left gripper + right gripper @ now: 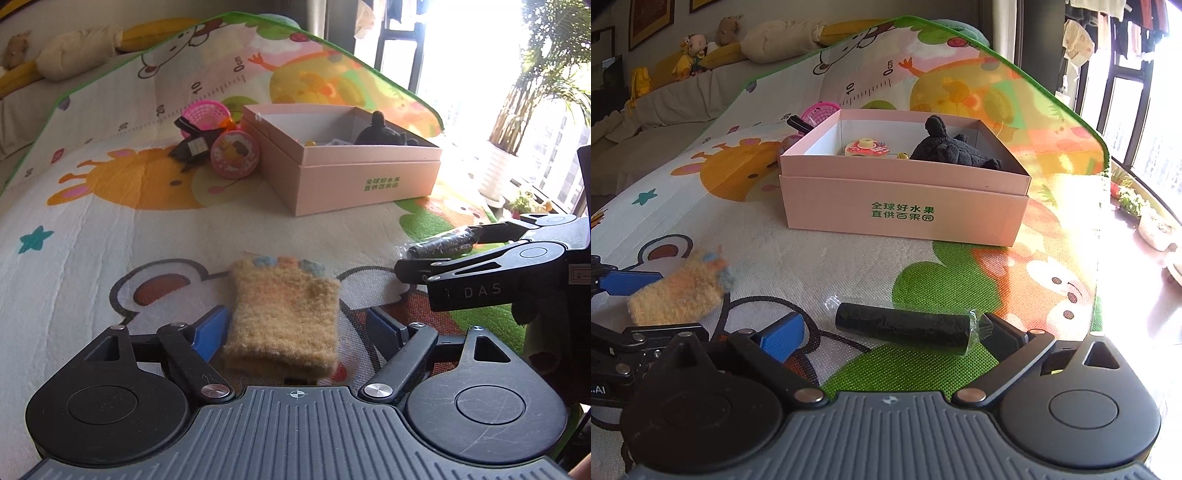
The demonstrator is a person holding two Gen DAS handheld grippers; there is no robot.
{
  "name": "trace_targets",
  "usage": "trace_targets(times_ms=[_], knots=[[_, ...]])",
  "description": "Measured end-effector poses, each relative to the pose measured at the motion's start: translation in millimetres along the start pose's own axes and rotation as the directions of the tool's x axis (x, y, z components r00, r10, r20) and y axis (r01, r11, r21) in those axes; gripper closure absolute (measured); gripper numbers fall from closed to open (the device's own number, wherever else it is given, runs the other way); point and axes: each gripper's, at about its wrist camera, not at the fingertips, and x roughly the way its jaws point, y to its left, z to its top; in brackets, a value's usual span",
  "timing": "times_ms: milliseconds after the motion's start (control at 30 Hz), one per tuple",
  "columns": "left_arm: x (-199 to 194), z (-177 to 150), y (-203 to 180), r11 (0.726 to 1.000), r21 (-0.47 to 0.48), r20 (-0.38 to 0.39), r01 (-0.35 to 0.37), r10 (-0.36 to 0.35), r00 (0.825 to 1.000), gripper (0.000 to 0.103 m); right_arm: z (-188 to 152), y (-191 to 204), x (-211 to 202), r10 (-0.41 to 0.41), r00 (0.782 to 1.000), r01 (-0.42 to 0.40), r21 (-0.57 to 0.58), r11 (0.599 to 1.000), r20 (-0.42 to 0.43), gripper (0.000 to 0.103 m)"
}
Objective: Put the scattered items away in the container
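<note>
A fuzzy yellow glove [284, 317] lies on the play mat between the open blue-padded fingers of my left gripper [299, 328]; it also shows in the right wrist view [679, 291]. A black roll in clear wrap [905, 326] lies between the open fingers of my right gripper [894, 338]; whether the right finger touches its end is unclear. The roll [441, 245] and right gripper [436, 258] also show in the left wrist view. The pink box [364, 181] [901, 206] stands further back, holding a black plush [949, 147] and a small pink toy [866, 147].
Left of the box lie a pink round tin [234, 150], a black clip-like toy [195, 142] and a pink basket [205, 114]. A sofa with plush toys [698, 48] is at the back. The mat's edge, potted plants [1134, 199] and a window are to the right.
</note>
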Motion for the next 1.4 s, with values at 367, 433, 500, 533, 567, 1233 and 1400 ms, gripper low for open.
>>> trace_targets(times_ms=[367,433,500,533,567,1233,1400], knots=[[21,9,-5,0.996,0.068,0.017,-0.057,0.056,0.998,0.025,-3,0,-3,0.02,1.0,-0.02,-0.005,1.0,0.023,0.019],[19,8,-9,0.995,0.086,0.022,-0.058,0.057,0.998,0.04,-3,-2,-4,0.024,0.999,-0.024,-0.004,1.0,0.025,0.02],[17,8,-13,0.994,0.096,0.017,-0.056,0.055,0.998,0.043,-4,-3,-7,0.026,0.999,-0.026,-0.003,1.0,0.029,0.02],[15,6,-16,0.993,0.104,0.015,-0.054,0.052,0.999,0.045,-4,-3,-8,0.028,0.999,-0.028,-0.007,1.0,0.03,0.02],[14,5,-19,0.992,0.114,0.013,-0.051,0.05,0.999,0.046,-5,-4,-9,0.03,0.999,-0.03,-0.012,0.999,0.031,0.02],[7,87,-46,0.971,0.24,0.187,0.001,-0.047,0.981,0.049,24,-47,-57,0.039,0.994,-0.033,-0.059,0.998,0.107,0.021],[38,139,-44,0.963,0.269,0.261,0.001,-0.074,0.962,0.049,88,-70,-42,0.049,0.985,-0.047,-0.018,0.999,0.166,0.021]])
